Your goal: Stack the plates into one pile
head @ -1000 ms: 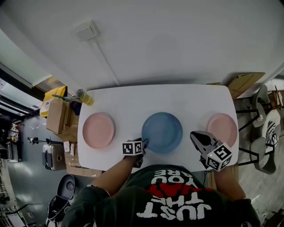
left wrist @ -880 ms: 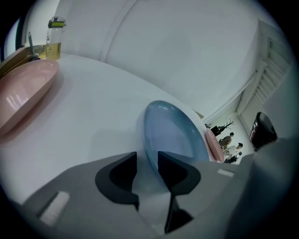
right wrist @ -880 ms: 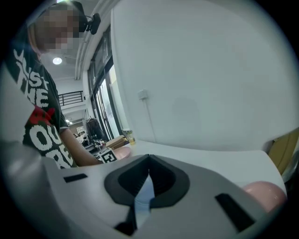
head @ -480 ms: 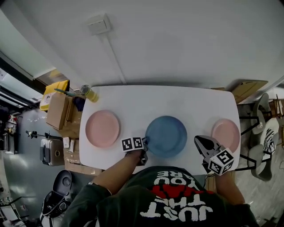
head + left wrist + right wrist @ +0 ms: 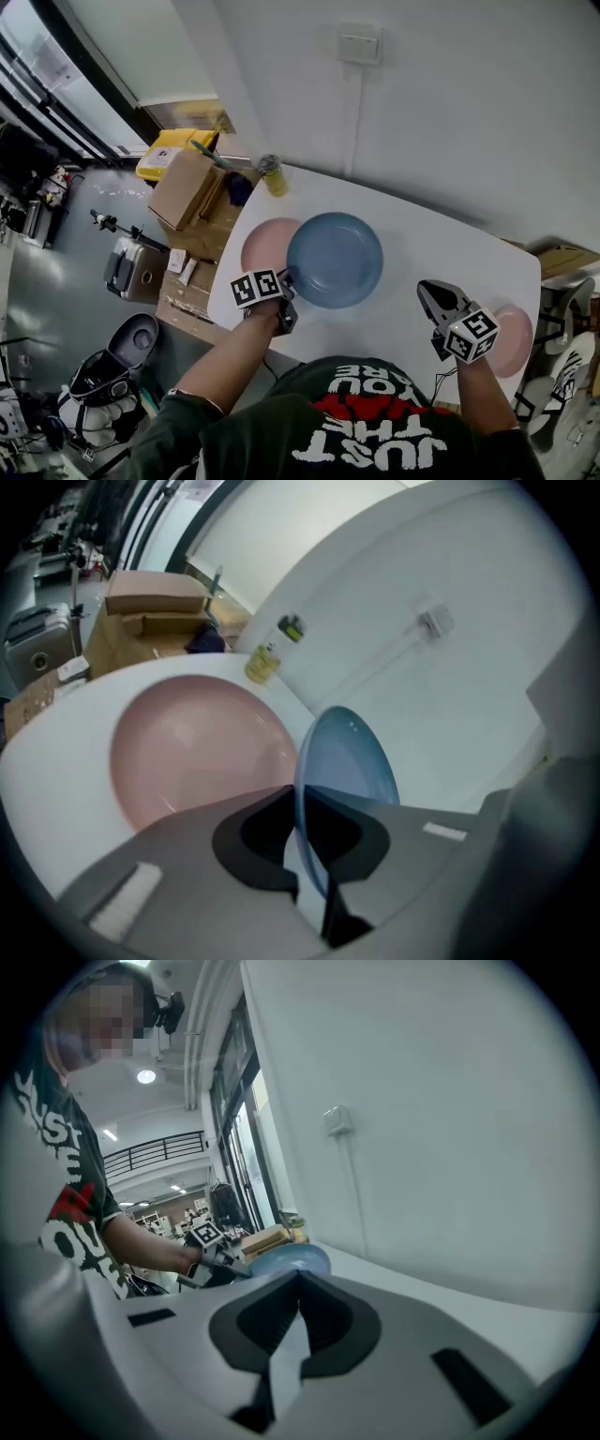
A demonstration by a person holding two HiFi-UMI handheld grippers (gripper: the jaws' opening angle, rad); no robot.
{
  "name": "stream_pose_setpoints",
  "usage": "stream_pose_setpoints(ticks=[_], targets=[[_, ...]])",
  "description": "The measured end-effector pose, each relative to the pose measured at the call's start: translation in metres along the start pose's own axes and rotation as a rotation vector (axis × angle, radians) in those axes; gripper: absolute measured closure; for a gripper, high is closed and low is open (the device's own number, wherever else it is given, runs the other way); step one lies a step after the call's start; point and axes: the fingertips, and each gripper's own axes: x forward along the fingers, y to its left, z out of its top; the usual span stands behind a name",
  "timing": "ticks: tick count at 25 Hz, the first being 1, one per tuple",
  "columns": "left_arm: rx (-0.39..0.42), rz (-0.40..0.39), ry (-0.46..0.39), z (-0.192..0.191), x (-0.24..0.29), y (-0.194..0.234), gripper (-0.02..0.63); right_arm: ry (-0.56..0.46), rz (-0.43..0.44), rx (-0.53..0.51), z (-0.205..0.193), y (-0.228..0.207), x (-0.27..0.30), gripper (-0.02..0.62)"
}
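A blue plate (image 5: 335, 260) is lifted off the white table (image 5: 412, 248) and hangs partly over the left pink plate (image 5: 263, 246). My left gripper (image 5: 284, 289) is shut on the blue plate's near rim. In the left gripper view the blue plate (image 5: 349, 757) stands edge-on between the jaws of the left gripper (image 5: 298, 803), with the pink plate (image 5: 192, 752) lying flat below and to the left. A second pink plate (image 5: 513, 339) lies at the table's right end. My right gripper (image 5: 433, 298) is beside it, shut and holding nothing. The right gripper view shows the blue plate (image 5: 286, 1262) far ahead.
A yellow bottle (image 5: 273, 175) stands at the table's far left corner. Cardboard boxes (image 5: 187, 192) and bags sit on the floor left of the table. A wall with a switch (image 5: 361, 47) runs behind it. Chairs (image 5: 567, 375) stand at the right.
My left gripper closed on the blue plate's rim and carried it left, from the table's middle to partly over the left pink plate. The right gripper stayed near the right pink plate.
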Motion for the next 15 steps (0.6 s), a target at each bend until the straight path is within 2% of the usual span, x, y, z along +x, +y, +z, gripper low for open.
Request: stream_pose_setpoints(ticks=[3, 6, 10, 13, 15], targets=[[-0.038, 0.071, -0.061, 0.037, -0.031, 0.052, 0.58, 0.02, 0.053, -0.02, 0.01, 0.021, 0.048, 0.589], [-0.06, 0.134, -0.083, 0.055, -0.051, 0.099, 0.58, 0.042, 0.092, -0.052, 0.016, 0.045, 0.085, 0.589], [-0.08, 0.179, -0.058, 0.059, -0.053, 0.139, 0.578, 0.067, 0.11, -0.072, 0.017, 0.068, 0.109, 0.589], [-0.084, 0.181, -0.027, 0.058, -0.046, 0.153, 0.577, 0.085, 0.089, -0.069, 0.011, 0.075, 0.113, 0.589], [-0.059, 0.181, 0.004, 0.059, -0.041, 0.157, 0.575, 0.093, 0.062, -0.057, 0.008, 0.077, 0.111, 0.589]])
